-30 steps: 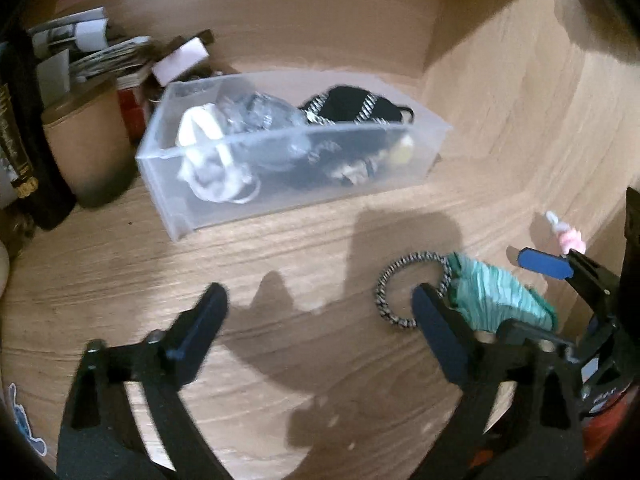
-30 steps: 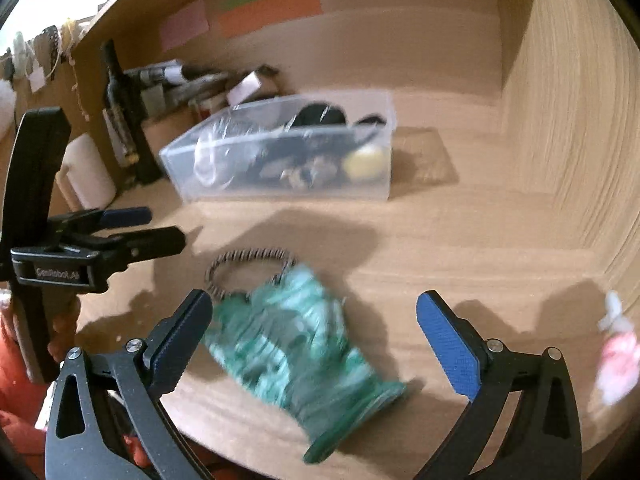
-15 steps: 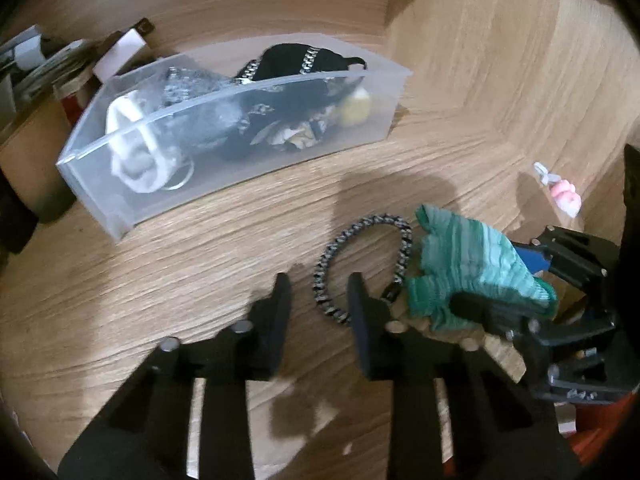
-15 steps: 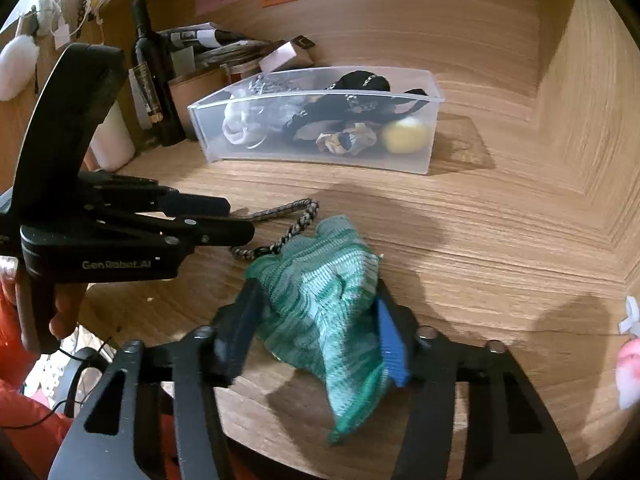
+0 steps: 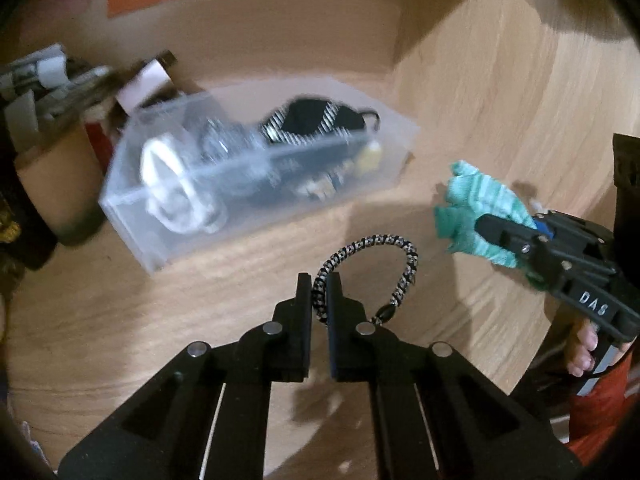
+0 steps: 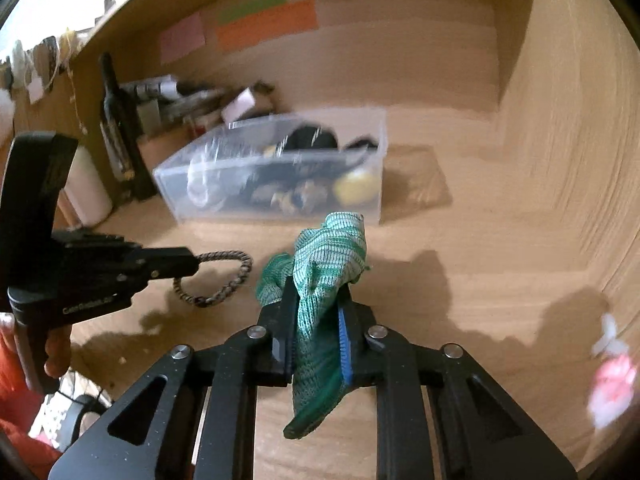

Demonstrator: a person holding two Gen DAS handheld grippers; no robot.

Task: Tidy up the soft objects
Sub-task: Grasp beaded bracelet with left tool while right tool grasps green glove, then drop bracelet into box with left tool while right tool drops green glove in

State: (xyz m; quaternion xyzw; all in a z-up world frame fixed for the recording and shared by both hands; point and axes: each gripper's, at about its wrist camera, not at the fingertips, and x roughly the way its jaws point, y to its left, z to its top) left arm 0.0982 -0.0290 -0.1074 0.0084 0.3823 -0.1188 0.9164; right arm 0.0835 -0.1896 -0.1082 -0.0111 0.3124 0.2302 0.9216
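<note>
My left gripper (image 5: 319,280) is shut on a black-and-white braided cord loop (image 5: 404,264) and holds it above the wooden desk; the loop also shows in the right wrist view (image 6: 224,280). My right gripper (image 6: 316,292) is shut on a green knitted cloth (image 6: 332,256) lifted off the desk, seen at the right of the left wrist view (image 5: 476,208). A clear plastic bin (image 5: 256,176) holding several soft items stands behind both; it also shows in the right wrist view (image 6: 280,172).
A dark bottle (image 6: 116,128), a white cylinder (image 6: 86,188) and stacked papers and boxes (image 5: 60,80) crowd the back left. A pink-and-white small object (image 6: 612,376) lies at the right. Wooden walls close the back and right side.
Both grippers have closed fully and lifted: the left raised the cord loop off the desk, the right raised the green cloth, both moving toward the bin.
</note>
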